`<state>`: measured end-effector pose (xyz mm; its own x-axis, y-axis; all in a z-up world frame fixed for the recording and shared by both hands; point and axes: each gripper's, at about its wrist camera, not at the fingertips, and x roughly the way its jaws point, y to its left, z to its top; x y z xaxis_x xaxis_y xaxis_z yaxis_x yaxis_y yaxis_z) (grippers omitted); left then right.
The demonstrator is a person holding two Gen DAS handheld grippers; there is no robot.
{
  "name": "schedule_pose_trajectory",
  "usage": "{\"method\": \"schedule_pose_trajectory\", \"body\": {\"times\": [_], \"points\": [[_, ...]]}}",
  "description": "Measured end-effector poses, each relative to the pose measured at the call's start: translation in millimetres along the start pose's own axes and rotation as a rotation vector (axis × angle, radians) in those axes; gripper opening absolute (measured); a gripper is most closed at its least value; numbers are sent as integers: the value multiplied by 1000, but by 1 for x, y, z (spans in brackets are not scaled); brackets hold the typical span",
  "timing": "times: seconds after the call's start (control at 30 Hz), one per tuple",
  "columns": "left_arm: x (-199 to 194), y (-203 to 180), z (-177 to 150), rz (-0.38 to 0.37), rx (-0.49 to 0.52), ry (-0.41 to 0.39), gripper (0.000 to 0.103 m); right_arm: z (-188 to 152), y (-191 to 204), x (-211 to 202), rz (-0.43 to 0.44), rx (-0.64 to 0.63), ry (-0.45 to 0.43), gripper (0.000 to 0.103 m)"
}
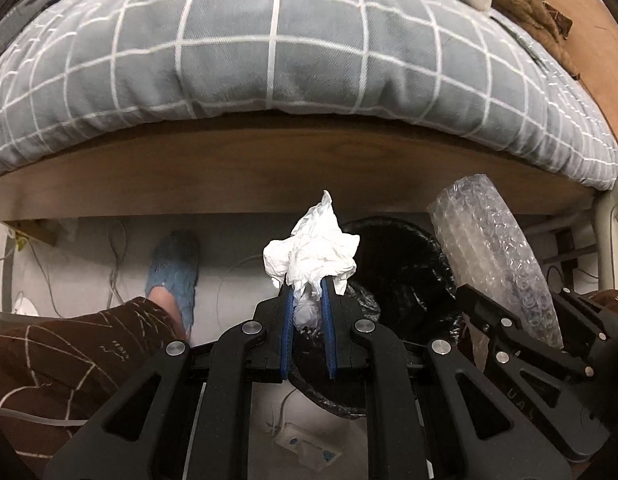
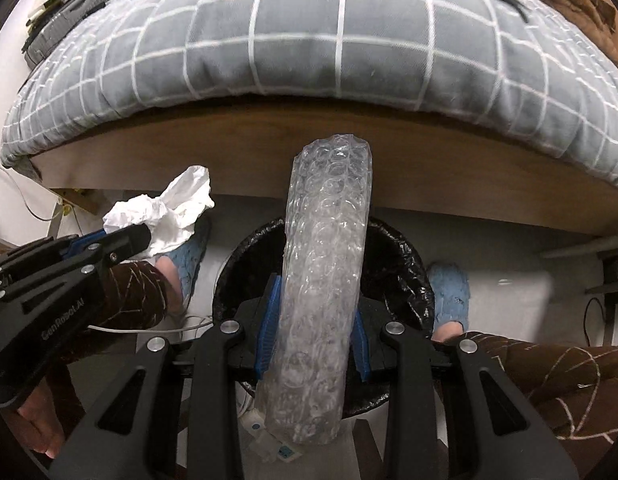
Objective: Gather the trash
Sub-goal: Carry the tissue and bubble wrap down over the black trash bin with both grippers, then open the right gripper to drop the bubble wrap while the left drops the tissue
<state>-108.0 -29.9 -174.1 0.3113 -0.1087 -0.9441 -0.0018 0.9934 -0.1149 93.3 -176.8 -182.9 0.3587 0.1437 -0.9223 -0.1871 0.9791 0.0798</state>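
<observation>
A: Bubble wrap, clear, one roll (image 2: 325, 280). My right claw (image 2: 315, 312) is clamped on it, blue pads (image 2: 269, 320) pressing both flanks a little below the middle. Long axis runs along the claw's own pointing line: one end juts forward toward the wooden bed rail (image 2: 429, 152), the other reaches back under the camera. The roll hangs directly over the black-lined bin (image 2: 405, 272) on the floor.

B: Second item?

A: Tissue, white, crumpled, one wad (image 1: 311, 252). My left claw (image 1: 308, 300) is closed on its lower end, blue pads (image 1: 287, 320) pinching it. Most of the wad bulges out past the tips, with a peak pointing forward toward the bed rail. No clear long axis otherwise; it is a loose lump.

B: Position against the bin?

A: From the left wrist view the tissue sits at the bin's left rim. From the right wrist view it is to the left of the bin, above my blue slipper (image 2: 189, 260).

B: Surroundings?

A: Grey checked quilt (image 1: 269, 60) overhanging the bed edge; brown patterned trouser legs (image 1: 69, 360); white cables (image 1: 117, 272) on the pale floor.
</observation>
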Motion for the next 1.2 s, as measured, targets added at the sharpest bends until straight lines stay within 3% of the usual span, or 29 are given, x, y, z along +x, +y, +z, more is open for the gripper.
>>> {"method": "schedule_pose_trajectory", "body": {"times": [0.6,0.67,1.03,1.2], "points": [[63,22,-3,74,-27,125,12,-6,5,66,-4,-12,138,32],[65,24,-4,77,-31,130,12,-6,9,68,-11,-16,134,36],[60,2,-2,58,-1,121,12,-4,-12,48,-67,-1,67,78],[58,-14,-5,42,22,118,12,-5,-36,35,-81,46,33,86]]}}
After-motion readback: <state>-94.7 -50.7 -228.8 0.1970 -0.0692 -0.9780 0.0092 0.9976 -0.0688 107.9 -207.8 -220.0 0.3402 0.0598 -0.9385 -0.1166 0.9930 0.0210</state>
